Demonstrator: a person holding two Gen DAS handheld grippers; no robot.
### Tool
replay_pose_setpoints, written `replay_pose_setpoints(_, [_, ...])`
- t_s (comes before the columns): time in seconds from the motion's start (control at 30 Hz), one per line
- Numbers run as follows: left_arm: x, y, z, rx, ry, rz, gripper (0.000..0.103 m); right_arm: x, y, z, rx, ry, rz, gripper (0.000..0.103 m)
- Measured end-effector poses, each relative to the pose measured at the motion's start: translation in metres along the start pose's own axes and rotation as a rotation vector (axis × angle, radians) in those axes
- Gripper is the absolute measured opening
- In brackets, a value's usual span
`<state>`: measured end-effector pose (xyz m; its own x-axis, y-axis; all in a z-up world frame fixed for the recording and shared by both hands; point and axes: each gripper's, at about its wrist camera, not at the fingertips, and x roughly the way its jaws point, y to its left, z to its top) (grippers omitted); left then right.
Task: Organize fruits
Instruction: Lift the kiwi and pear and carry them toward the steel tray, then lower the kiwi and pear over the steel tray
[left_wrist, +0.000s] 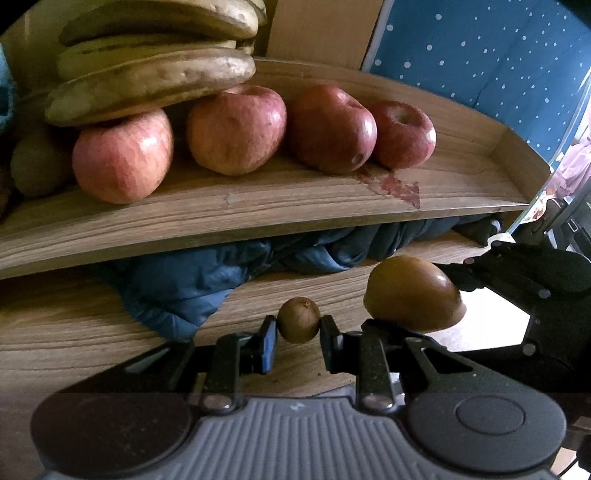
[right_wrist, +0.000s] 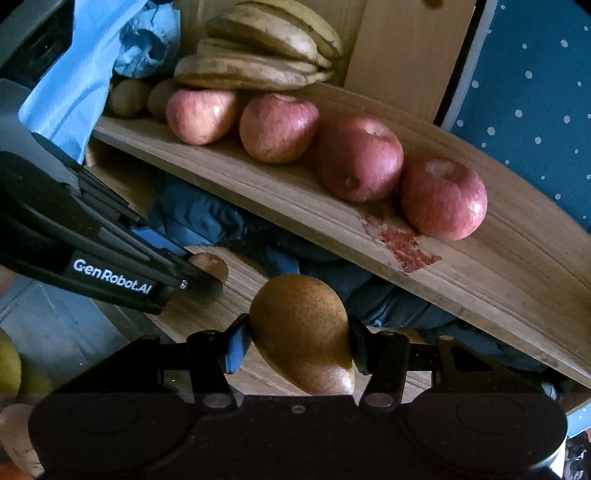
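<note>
My left gripper (left_wrist: 298, 328) is shut on a small brown kiwi (left_wrist: 298, 319), held just over the lower wooden shelf (left_wrist: 74, 325). My right gripper (right_wrist: 301, 339) is shut on a brown pear (right_wrist: 301, 328); that pear (left_wrist: 413, 293) also shows at the right of the left wrist view. In the right wrist view the left gripper (right_wrist: 207, 271) enters from the left with the kiwi (right_wrist: 210, 263) at its tip. On the upper wooden shelf (left_wrist: 258, 206) stands a row of several red apples (left_wrist: 236, 129), with a bunch of bananas (left_wrist: 155, 62) resting on the left ones.
A dark blue cloth (left_wrist: 192, 284) lies bunched on the lower shelf under the upper one. Two more kiwis (right_wrist: 129, 96) sit at the upper shelf's left end beside a light blue bag (right_wrist: 74, 81). A red stain (right_wrist: 406, 245) marks the upper shelf. A dotted blue wall (left_wrist: 480, 55) stands behind.
</note>
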<state>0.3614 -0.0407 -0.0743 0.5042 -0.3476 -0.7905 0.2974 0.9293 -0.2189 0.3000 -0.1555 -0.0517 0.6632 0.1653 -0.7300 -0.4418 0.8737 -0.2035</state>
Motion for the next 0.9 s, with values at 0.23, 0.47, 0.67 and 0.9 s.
replay_pose_setpoints(0.23, [-0.012,0.001,-0.007,-0.007,-0.011,0.012,0.027,-0.012,0.005,0.001,0.012,-0.018,0.008,0.056])
replay_pose_setpoints(0.47, [-0.029,0.003,-0.017,-0.021,-0.021,0.023,0.027,-0.028,0.015,0.000,0.012,-0.045,0.030,0.056])
replay_pose_setpoints(0.67, [-0.041,0.008,-0.028,-0.043,-0.027,0.043,0.027,-0.037,0.027,-0.002,0.001,-0.051,0.065,0.056])
replay_pose_setpoints(0.9, [-0.053,0.022,-0.045,-0.078,-0.025,0.076,0.027,-0.042,0.047,-0.003,-0.024,-0.045,0.121,0.056])
